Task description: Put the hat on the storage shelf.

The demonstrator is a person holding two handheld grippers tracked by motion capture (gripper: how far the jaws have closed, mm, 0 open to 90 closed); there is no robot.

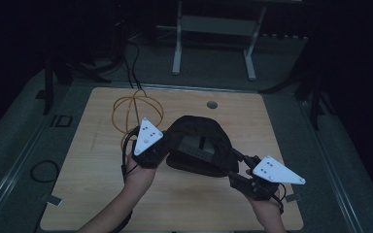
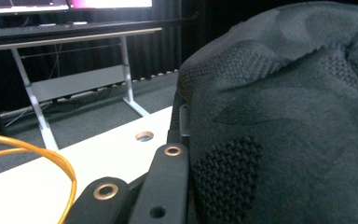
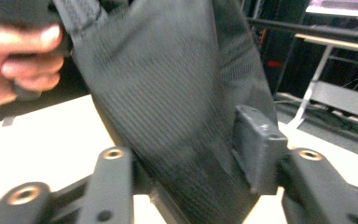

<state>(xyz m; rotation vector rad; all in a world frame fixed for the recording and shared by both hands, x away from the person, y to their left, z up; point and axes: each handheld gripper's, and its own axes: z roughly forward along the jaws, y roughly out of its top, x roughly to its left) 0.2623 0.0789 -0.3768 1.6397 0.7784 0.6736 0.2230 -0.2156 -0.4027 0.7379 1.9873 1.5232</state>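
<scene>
A dim room with dark grey carpet is seen from above, and a white-legged desk frame [image 1: 213, 41] stands at the far side. In the middle, a light wooden table [image 1: 92, 194] with a small round cable hole [image 1: 212, 104] near its far edge is lit faintly. Toward the centre of the table, a dark knitted fabric piece [image 1: 199, 131] (possibly a cap or pouch; its kind cannot be told) is held up between two hand-held tools. A loop of orange cable [image 1: 136, 114] lies on the table to the left of the fabric.

The left gripper [image 1: 158, 148], topped by a grey three-cornered plate, is pressed against the left edge of the fabric; in the left gripper view one black jaw lies right beside the knit [image 2: 279, 140], but whether the fabric is pinched cannot be told. The right gripper [image 3: 200, 186] is seen with its jaws on either side of the hanging fabric [image 3: 168, 93], closed onto its lower edge. The left hand [image 3: 18, 60] appears beyond it, wrapped round a handle.
</scene>
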